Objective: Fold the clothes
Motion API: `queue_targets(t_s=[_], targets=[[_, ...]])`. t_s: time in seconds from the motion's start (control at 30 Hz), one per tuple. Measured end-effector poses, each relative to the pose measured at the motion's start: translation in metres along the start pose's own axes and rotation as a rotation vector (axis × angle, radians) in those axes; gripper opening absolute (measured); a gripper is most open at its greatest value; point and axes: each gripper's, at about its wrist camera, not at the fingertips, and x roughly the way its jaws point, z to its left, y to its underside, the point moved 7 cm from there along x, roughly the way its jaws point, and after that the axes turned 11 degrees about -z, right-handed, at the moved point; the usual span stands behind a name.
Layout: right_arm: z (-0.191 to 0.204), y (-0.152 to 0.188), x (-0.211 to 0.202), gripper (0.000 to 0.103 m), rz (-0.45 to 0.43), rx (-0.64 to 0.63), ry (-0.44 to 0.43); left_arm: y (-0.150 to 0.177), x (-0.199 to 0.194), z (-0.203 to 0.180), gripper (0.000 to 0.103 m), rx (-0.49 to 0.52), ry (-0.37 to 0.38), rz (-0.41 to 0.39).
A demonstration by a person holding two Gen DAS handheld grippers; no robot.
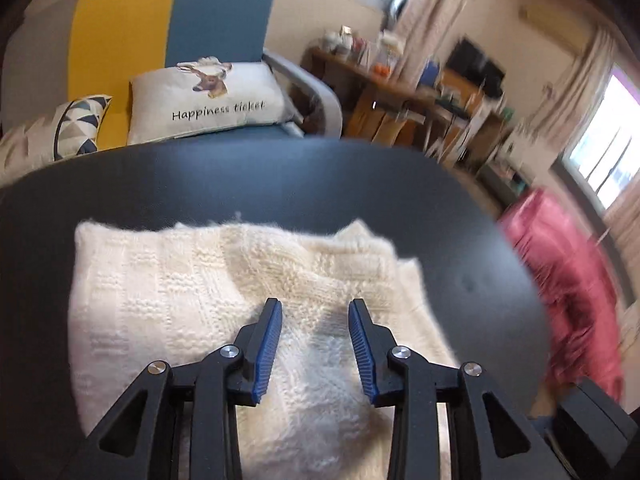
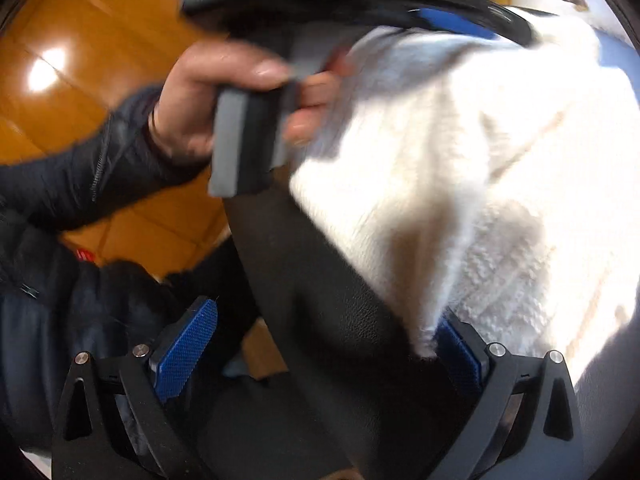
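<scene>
We have two fisheye views, each looking forward along a gripper's own fingers. From the left wrist we look slightly downward from close above a cream sweater (image 1: 224, 300) on a dark table (image 1: 280, 176), facing across it toward a sofa (image 1: 172, 32) with cushions and, to the right, shelves (image 1: 420, 104) and windows; the left gripper (image 1: 315, 308) fills the bottom edge. From the right wrist we look steeply down and sideways, very near the table's edge (image 2: 320, 280), facing the wooden floor (image 2: 80, 20), a hand (image 2: 208, 92) on the other tool, and a dark sleeve (image 2: 92, 172); the right gripper (image 2: 320, 328) frames the bottom. Both views share the sweater (image 2: 500, 168) and the tabletop. The right view is blurred.
</scene>
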Motion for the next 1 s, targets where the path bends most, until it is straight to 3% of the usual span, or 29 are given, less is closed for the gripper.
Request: queue_targets(t_s=[0.17,0.3,0.43,0.53,0.63,0.73,0.83,1.0], targets=[[-0.003,-0.014,-0.027,0.103,-0.108,0.029,0.001,0.003,-0.041,-0.002,0.033,0.082,0.036,-0.078],[-0.006,-0.032,-0.023,0.103,-0.14,0.031,-0.012,0.031,-0.04,-0.012,0.033,0.169,0.032,-0.036],[-0.015,-0.033,0.0,0.103,-0.06,-0.022,-0.011,0.037,-0.029,-0.031,0.033,0.241,0.036,-0.016],[-0.008,-0.024,0.011,0.103,-0.014,-0.045,-0.053,0.048,0.002,-0.043,0.033,0.324,0.013,0.063],[-0.005,-0.007,0.023,0.103,0.04,-0.069,-0.037,0.048,0.012,-0.047,0.033,0.318,0.037,0.053],[-0.009,-0.003,0.004,0.103,0.003,-0.017,-0.057,0.042,-0.005,-0.04,0.033,0.284,0.089,0.016],[-0.019,-0.004,-0.03,0.103,-0.048,-0.008,-0.012,0.036,-0.026,-0.033,0.033,0.252,0.142,-0.026],[-0.051,-0.054,-0.089,0.103,-0.32,0.1,-0.039,0.042,-0.06,-0.024,0.033,0.263,0.172,-0.133]])
